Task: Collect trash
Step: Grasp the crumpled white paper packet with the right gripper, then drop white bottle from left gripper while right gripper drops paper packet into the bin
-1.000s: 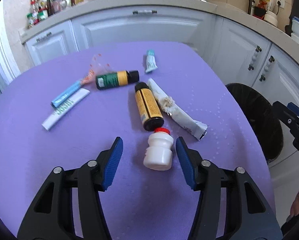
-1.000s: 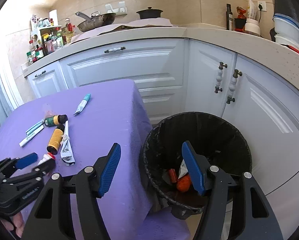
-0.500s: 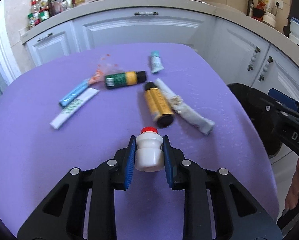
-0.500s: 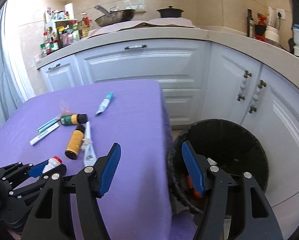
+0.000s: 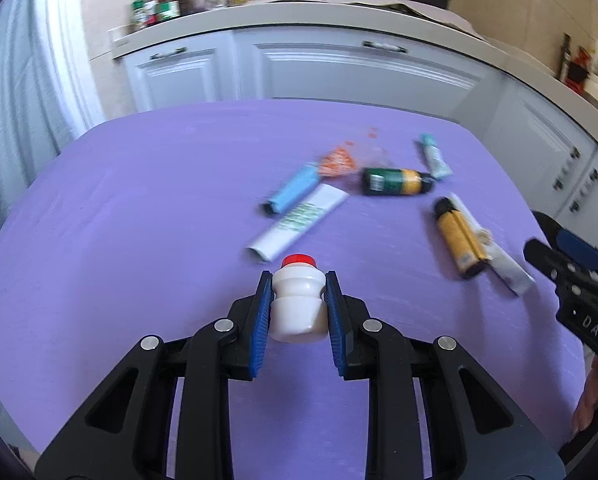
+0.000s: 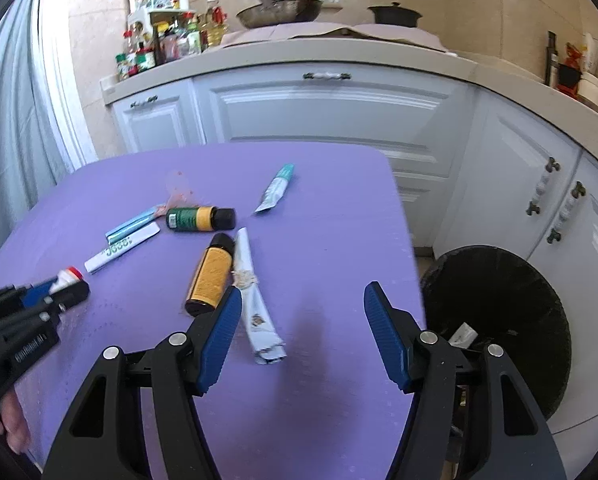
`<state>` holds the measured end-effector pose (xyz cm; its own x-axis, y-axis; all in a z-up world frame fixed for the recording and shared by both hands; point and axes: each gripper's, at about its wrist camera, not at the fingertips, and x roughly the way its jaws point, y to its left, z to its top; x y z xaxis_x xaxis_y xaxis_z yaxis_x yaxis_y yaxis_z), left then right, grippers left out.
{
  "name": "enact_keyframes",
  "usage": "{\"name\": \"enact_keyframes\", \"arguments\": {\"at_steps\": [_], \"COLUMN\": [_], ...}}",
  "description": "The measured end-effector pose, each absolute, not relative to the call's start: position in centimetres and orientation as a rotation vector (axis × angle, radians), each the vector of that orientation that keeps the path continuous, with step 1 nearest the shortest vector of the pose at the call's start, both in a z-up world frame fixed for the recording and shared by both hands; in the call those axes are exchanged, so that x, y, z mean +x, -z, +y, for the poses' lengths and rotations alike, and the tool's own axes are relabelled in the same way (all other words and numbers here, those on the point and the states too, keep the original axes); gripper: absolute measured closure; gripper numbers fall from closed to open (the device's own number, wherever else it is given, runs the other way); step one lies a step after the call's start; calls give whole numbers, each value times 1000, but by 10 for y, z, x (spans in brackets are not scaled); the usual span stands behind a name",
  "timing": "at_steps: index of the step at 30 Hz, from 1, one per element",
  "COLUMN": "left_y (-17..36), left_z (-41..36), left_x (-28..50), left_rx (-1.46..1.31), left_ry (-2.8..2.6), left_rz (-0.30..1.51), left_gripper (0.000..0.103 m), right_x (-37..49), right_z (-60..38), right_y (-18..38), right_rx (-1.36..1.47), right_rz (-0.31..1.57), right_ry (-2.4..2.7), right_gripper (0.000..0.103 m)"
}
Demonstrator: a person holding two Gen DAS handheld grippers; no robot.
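Items remaining on the purple-covered tabletop [image 6: 323, 216], all still uncollected:
- dark green-and-yellow labelled bottle with black cap [image 6: 200, 218], lying on its side;
- amber-yellow bottle with black cap [image 6: 211, 276], lying just beside a long white crumpled wrapper [image 6: 255, 300];
- small teal-and-white tube [image 6: 275, 189], set apart toward the far edge;
- light blue flat sachet [image 6: 133, 222] and white flat sachet with green print [image 6: 122, 249], side by side;
- torn orange-speckled clear wrapper [image 5: 337, 163], touching the blue sachet's end.

Item in transit: small white plastic bottle with red cap [image 5: 299, 300], lifted clear of the cloth.

Receptacle: round black trash bin with a dark liner [image 6: 499, 320], on the floor beside the tabletop; at least one pale scrap lies inside. Judged progress: early to middling, with seven pieces still to bin.

Left gripper [image 5: 298, 307]: blue pads pinching the white bottle's body on both sides, cap pointing away.

Right gripper [image 6: 302, 328]: jaws spread wide, empty, hovering over the near end of the white wrapper, touching nothing.
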<state>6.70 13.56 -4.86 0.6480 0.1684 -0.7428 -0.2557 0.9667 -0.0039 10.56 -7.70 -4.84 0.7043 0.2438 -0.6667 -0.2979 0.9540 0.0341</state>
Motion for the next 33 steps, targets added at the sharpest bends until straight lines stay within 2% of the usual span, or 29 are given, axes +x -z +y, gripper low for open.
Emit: {"name": "enact_keyframes", "arguments": {"at_steps": [3,5,11,13,15,26,33], "left_y": [48,47,51,51,52,40,23], "left_z": [151,158,171,172,175,161,114], "left_x": [66,65,66,65,65,62,72], "left_rx": [-126,-133,-159,-163,-167,-163,-122], "left_ry": [-267,-278,-291,-291,-290,-254,-136], "left_rz": [826,823,825,825,825,793,759], "left_gripper": [78,78,78,78,78,78,78], "right_x": [109,112,123,123,122,110,103], "right_z": [-69,-65,-51,-49,-46,-65,-114], "right_y": [54,57,70,72,72,54,36], "right_rx": [-102,-114,-146,-147,-161,-128,-70], "right_rz": [757,778,873,888,887,811,750], "right_ry": [-309,-315,-355,-373,-380,-325,-217], "right_gripper": [41,46,66,77,82,82,82]}}
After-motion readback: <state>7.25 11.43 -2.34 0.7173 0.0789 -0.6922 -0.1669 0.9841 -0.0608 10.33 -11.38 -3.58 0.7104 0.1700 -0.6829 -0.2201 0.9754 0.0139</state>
